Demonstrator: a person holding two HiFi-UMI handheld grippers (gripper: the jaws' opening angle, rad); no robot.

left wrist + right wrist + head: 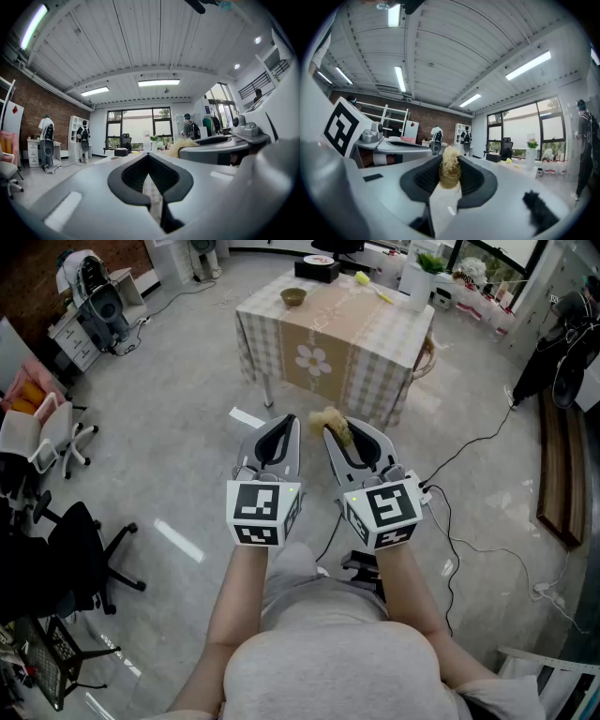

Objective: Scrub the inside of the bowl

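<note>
Far left, toward 9 o'clock: office chairs crowding the floor's edge. Left of centre: left gripper, held level, shut tight, nothing in its grip. Just beside it at 3 o'clock: right gripper, also level, clamped on a tuft of pale yellow scrubber, fibres poking out past the tips.

Straight ahead at 12 o'clock, well apart from both: table under a checked cloth with a flower print. Near its far left corner: bowl, upright, untouched. Further right on the cloth: black box, yellow item, white container.

Between grippers and table: bare grey floor, open room for moving. From 2 to 4 o'clock: cables trailing across the floor, and a wooden bench along the right edge.
</note>
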